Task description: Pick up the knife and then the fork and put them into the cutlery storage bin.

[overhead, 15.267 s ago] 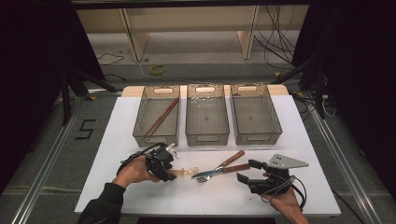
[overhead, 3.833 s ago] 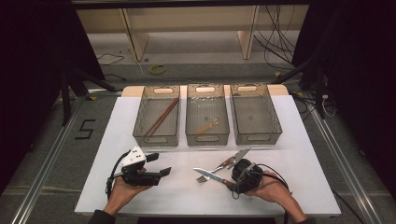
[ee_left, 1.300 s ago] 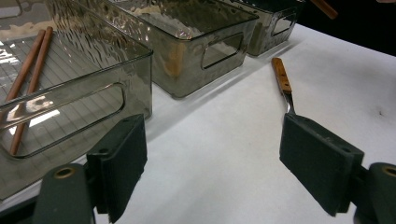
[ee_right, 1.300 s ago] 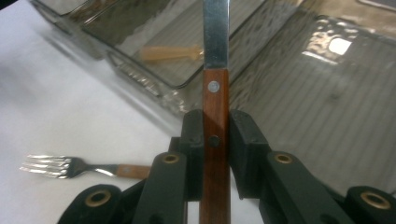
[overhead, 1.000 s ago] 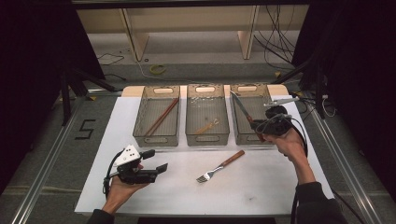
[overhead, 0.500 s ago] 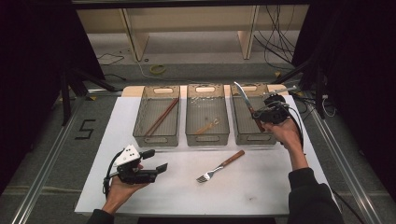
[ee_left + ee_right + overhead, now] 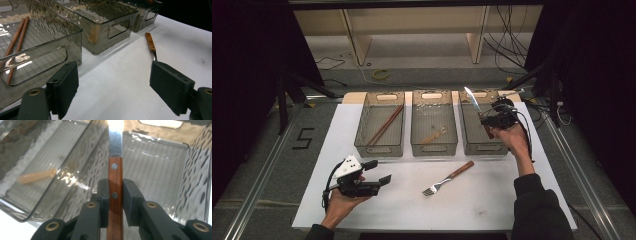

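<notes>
The right tongs clench the wooden handle of a table knife, holding it blade-up over the right-hand bin. The left tongs gape released above the table, near the fork.

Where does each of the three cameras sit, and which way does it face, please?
High view: above the person's side, looking forward and down at the table; both forearms and grippers show.
Left gripper view: on the left gripper, looking low across the table at the bins; its open jaws show.
Right gripper view: on the right gripper, looking down into the right bin; its jaws clamp the knife.
Shared: high and left gripper views both show the fork.
</notes>
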Tool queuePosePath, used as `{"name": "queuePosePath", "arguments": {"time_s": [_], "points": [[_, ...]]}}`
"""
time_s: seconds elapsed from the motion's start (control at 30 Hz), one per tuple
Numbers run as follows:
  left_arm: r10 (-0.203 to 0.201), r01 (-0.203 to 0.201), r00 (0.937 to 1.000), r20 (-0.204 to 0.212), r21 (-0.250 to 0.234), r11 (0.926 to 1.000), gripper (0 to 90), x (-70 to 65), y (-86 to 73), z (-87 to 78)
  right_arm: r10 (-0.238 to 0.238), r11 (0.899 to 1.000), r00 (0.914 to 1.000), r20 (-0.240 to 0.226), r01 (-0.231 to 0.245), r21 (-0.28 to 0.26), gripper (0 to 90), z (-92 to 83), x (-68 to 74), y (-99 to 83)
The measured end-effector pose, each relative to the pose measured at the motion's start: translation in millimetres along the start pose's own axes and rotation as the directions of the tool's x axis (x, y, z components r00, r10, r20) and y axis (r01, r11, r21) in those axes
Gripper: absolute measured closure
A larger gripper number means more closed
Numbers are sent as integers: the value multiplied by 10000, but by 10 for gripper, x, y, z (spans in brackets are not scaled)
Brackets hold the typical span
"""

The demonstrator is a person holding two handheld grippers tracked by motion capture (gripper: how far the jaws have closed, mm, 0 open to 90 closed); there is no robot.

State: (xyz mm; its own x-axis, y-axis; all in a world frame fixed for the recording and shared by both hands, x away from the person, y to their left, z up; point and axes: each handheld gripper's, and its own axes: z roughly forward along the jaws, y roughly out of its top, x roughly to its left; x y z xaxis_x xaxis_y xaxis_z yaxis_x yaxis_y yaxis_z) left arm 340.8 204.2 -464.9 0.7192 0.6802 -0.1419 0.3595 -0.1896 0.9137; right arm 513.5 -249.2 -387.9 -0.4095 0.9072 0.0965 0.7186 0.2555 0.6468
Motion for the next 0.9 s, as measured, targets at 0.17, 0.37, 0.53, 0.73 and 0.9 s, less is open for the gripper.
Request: {"name": "queuePosePath", "arguments": {"time_s": [0.17,0.37,0.53,0.73,0.9], "points": [[13,-13,10000,26,56,10000,225,-2,-1,4,101,9997,9998,161,-105,241,771,66,-14,-6],[2,-2,10000,36,47,10000,225,-6,0,2,126,9989,9997,200,-135,446,770,129,-3,-11],[19,-20,10000,41,61,10000,225,-6,-1,4,193,9979,9995,241,-208,619,768,174,1,-25],[-14,13,10000,54,60,10000,224,-6,0,3,191,9977,9998,-2,-190,652,733,200,27,-47],[-8,7,10000,78,64,10000,222,-7,-2,4,-8,9993,10000,-88,11,374,563,132,98,-32]]}}
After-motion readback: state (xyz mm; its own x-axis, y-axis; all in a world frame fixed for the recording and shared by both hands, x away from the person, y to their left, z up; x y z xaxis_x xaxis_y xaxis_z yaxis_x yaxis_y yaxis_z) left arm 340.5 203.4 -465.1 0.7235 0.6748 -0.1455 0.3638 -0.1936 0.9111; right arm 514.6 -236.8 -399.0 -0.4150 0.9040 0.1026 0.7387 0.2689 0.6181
